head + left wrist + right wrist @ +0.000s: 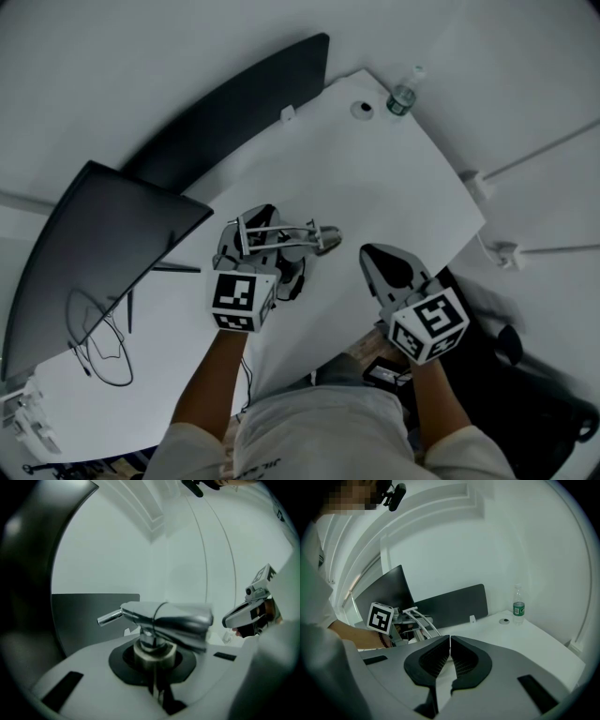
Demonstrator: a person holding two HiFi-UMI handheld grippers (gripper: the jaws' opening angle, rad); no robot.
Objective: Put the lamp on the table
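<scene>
The lamp (298,234) is a silver metal desk lamp with thin white arms, held over the near middle of the white table (375,178). My left gripper (261,246) is shut on it. In the left gripper view the jaws clamp a round metal joint under the lamp's silver head (173,618). Whether the lamp touches the table I cannot tell. My right gripper (375,255) hovers just right of the lamp, shut with nothing in it; its ribbed pads (440,656) meet. The right gripper view shows the lamp's arms (419,620) to its left.
A dark monitor (103,253) stands at the table's left, with loose cables (98,347) below it. A dark panel (234,108) runs along the far edge. A water bottle (403,94) and a round grommet (362,110) sit at the far corner.
</scene>
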